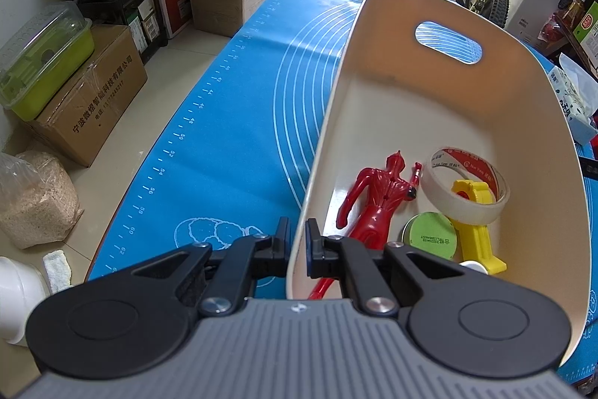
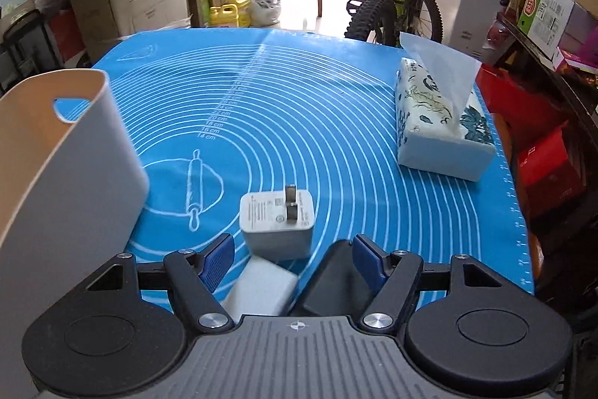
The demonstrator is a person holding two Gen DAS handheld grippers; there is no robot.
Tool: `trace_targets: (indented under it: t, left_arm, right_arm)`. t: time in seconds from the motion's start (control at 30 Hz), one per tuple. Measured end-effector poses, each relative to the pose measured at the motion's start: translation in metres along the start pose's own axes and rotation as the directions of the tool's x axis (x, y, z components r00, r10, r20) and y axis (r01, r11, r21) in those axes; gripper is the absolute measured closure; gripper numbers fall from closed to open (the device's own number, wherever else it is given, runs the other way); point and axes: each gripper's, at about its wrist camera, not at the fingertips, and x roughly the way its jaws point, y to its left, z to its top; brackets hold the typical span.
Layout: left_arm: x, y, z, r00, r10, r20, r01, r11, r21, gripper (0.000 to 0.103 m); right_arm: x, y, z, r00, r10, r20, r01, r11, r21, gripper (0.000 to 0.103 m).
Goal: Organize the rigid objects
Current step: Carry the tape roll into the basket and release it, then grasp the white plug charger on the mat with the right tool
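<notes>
Charger just beyond the open jaws.

One bin, clamped at its rim by the left tongs, holds four things ahead of them: one red figure, one tape roll, one yellow dispenser and one green lid. Between and ahead of the right tongs lie three things: one charger, one white block and one black block. One tissue pack sits far ahead to their right.
</notes>
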Motion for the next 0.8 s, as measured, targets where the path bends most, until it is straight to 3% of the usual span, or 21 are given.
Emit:
trace_targets:
  t: [0.2, 0.43, 0.8]
  left_arm:
    - [0.0, -0.001, 0.0, 1.0, 0.002, 0.0, -0.002, 1.0, 0.0, 0.094]
    - [0.001, -0.001, 0.0, 1.0, 0.003, -0.001, -0.003, 1.0, 0.001, 0.094]
    - [0.001, -0.002, 0.0, 1.0, 0.005, 0.0, -0.005, 1.0, -0.001, 0.094]
  right_arm:
    - [0.016, 0.008, 0.002, 1.0, -0.019, 0.016, 0.02, 1.0, -0.024, 0.03]
    - [0.025, 0.016, 0.004, 0.999, -0.02, 0.033, 0.021, 0.999, -0.033, 0.052]
    - [0.0, 0.014, -0.005, 0.997, -0.021, 0.078, 0.024, 0.999, -0.035, 0.053]
